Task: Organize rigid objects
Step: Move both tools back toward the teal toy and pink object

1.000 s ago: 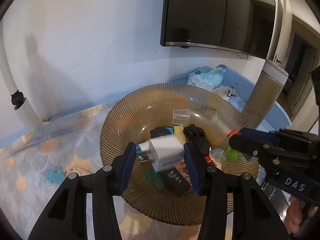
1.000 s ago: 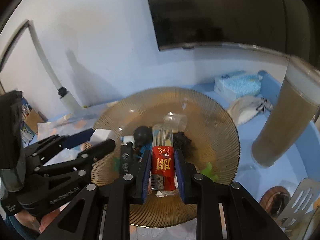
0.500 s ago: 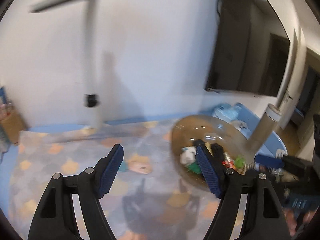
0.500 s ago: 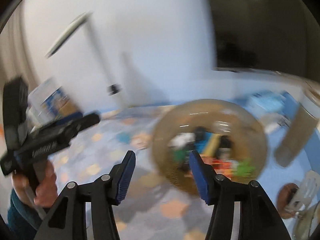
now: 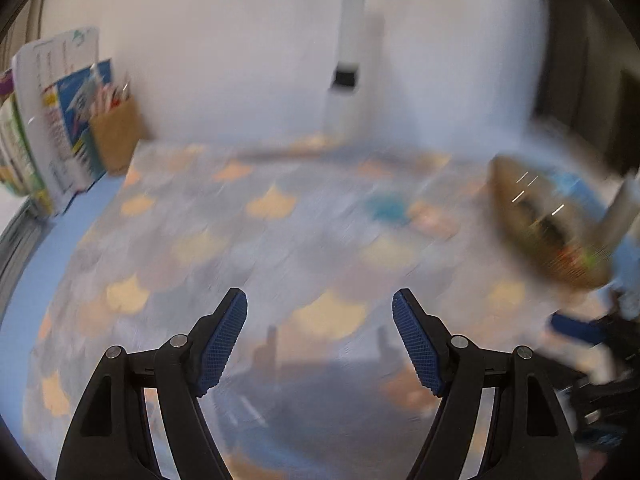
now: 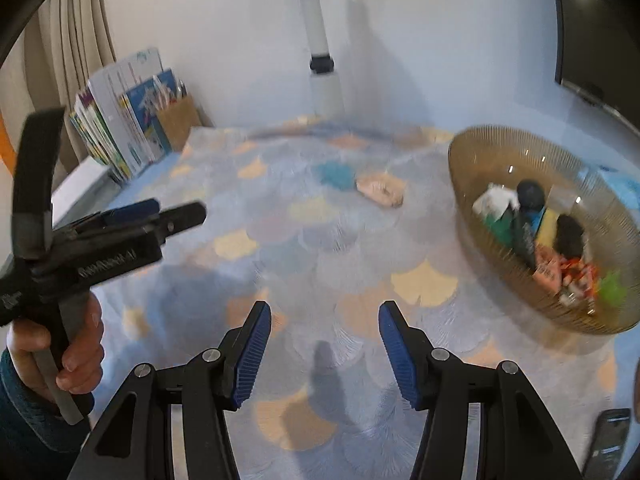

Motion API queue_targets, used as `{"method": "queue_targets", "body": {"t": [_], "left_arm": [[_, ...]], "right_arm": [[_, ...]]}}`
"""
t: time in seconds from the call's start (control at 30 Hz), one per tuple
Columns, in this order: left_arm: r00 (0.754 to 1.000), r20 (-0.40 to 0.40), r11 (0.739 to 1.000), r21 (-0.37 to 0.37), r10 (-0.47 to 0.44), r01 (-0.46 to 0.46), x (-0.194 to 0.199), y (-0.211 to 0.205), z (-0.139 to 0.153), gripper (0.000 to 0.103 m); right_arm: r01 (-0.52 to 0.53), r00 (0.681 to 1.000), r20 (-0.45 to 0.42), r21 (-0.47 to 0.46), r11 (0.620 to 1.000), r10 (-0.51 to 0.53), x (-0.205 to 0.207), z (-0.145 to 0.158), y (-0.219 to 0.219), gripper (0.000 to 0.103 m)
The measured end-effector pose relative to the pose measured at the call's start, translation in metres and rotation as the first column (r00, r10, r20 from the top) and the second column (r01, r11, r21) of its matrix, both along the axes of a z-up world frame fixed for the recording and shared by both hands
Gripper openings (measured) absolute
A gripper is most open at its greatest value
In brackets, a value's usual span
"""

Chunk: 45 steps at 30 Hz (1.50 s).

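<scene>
Small rigid objects (image 6: 532,232) are piled in the ribbed amber bowl (image 6: 476,200) on the patterned tablecloth (image 6: 320,240); left gripper (image 5: 320,336) and right gripper (image 6: 325,342) are held open, empty.

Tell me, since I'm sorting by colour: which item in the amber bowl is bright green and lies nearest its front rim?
The spiky bright green piece in the amber bowl, beside the red-and-white wrappers; the darker green item sits farther back by the white charger.
</scene>
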<state>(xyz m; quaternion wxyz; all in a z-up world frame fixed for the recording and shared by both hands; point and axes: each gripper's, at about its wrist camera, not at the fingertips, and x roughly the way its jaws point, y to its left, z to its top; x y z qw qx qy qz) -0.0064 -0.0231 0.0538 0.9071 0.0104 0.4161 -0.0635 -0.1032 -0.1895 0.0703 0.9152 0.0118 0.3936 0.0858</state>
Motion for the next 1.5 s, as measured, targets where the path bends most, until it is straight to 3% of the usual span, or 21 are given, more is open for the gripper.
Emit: {"method": "queue_targets", "body": {"t": [0.1, 0.2, 0.33, 0.97, 1.17, 1.5], "left_arm": [[0.999, -0.031, 0.999, 0.039, 0.015, -0.013, 0.0, 0.0, -0.021, 0.074], [0.999, -0.01, 0.998, 0.058, 0.035, -0.034, -0.003, 0.003, -0.025, 0.074], [1.0, -0.012, 0.998, 0.066, 0.018, -0.017, -0.007, 0.0, -0.025, 0.077], [0.999, -0.043, 0.998, 0.063, 0.028, -0.025, -0.006, 0.003, -0.031, 0.077], [0.999, -0.042, 0.998, 0.059, 0.025, -0.022, -0.007, 0.005, -0.03, 0.077], [0.998, -0.051, 0.997, 0.073, 0.022, -0.019, -0.006, 0.004, -0.031, 0.077]], "right_arm": [[0.014, 1.0, 0.0, -0.001, 1.0, -0.014, 0.003, -0.022, -0.007, 0.055], [0.048, 0.999, -0.014, 0.023, 0.999, -0.047, 0.008, -0.033, -0.019, 0.055], [0.074, 0.997, -0.009, 0.07, 0.995, -0.074, 0.007, -0.031, -0.028, 0.056], [0.105, 0.994, -0.048, 0.039, 0.994, -0.103, 0.013, -0.037, -0.028, 0.061], [0.11, 0.993, -0.056, 0.044, 0.993, -0.108, 0.016, -0.038, -0.032, 0.07], [0.108, 0.993, -0.057, 0.043, 0.993, -0.106, 0.017, -0.038, -0.033, 0.072]]}}
